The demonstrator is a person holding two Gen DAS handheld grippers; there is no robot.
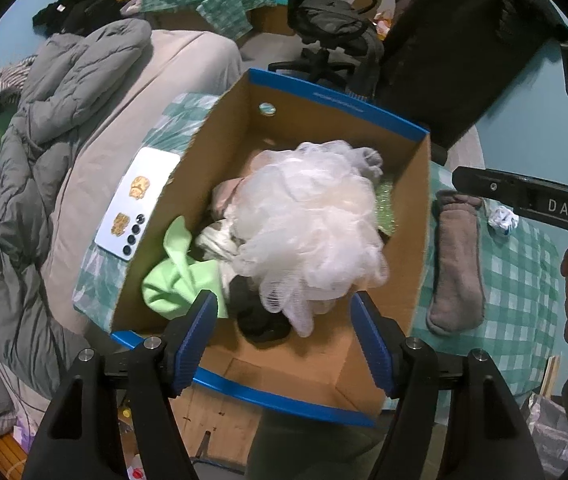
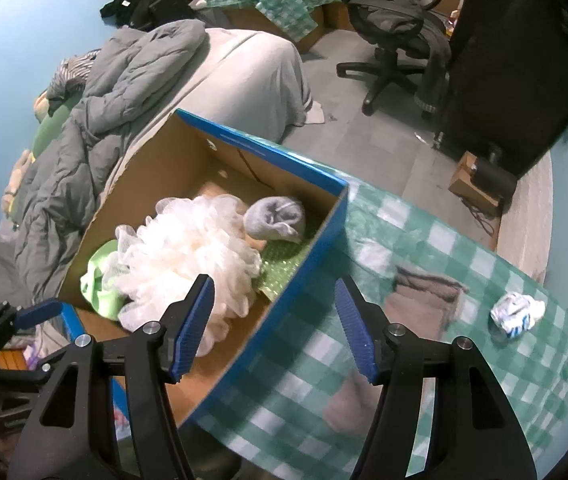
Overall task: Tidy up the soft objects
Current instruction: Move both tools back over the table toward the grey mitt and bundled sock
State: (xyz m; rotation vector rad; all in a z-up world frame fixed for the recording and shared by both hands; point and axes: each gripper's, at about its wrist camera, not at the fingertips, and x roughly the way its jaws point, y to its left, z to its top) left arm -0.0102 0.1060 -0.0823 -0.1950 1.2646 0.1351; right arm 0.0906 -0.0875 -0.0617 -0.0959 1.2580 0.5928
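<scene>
Off to the left of the left gripper's [image 1: 284, 336] jaws, a phone [image 1: 137, 204] lies on the checked cloth [image 1: 524, 280], touching the box's [image 1: 324, 100] outer wall, probably parked there out of the way. The left gripper hangs over the box's near end with its jaws wide apart and nothing between them. Just ahead of those jaws sits the white mesh pouf [image 1: 308, 232], topmost in the pile, its loose tail reaching toward the gap; a green cloth [image 1: 175, 276] lies ahead of the left jaw and something black [image 1: 255, 312] is tucked under the pouf. A rolled grey sock [image 2: 273, 218] rests at the far end, beyond the pouf. The soft things seem gathered here because the box serves as their bin.

The right gripper [image 2: 273, 322] also stands wide open and empty, its left jaw over the box interior and its right jaw over the cloth, straddling the box's blue wall. To the right of its jaws a brown-grey sock [image 1: 456, 264] lies flat on the cloth beside the box, still outside, and farther right is a crumpled white wad [image 2: 518, 312]. Judging by this, the sock looks the likeliest next pick.
</scene>
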